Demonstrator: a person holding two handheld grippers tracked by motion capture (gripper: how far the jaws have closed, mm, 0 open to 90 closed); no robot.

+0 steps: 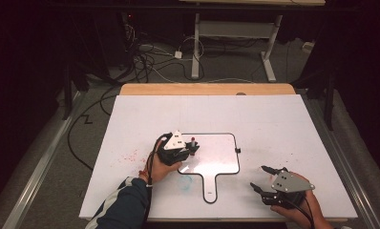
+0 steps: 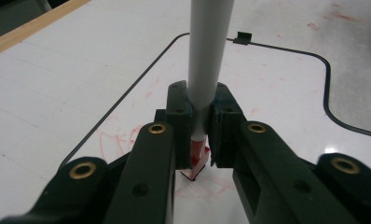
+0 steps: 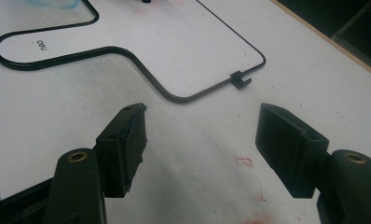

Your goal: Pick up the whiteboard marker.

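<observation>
1. Gripping a grey marker, with the left tool clamped tight on its barrel; red nib end down between the pads, pressed to or just above the surface, hard to tell which.
2. Seen in the high view as a short upright stub with a dark red cap end, just beside the grey three-cornered plate of the left tool.
3. Standing over the left part of a small whiteboard, white, edged in thin black, with a rounded handle tab pointing toward the person and a small black clip on its right edge.
4. Faint red scribbles on the board around the nib; a blue smear near the handle; red specks on the white bench left of the board.
5. Wide bare room on the bench to the far side and to the right; wooden far edge well apart from the board.
6. Right tool spread wide apart with nothing between, resting low near the front right of the bench, well clear of the marker, aimed toward the board's handle and clip.
</observation>
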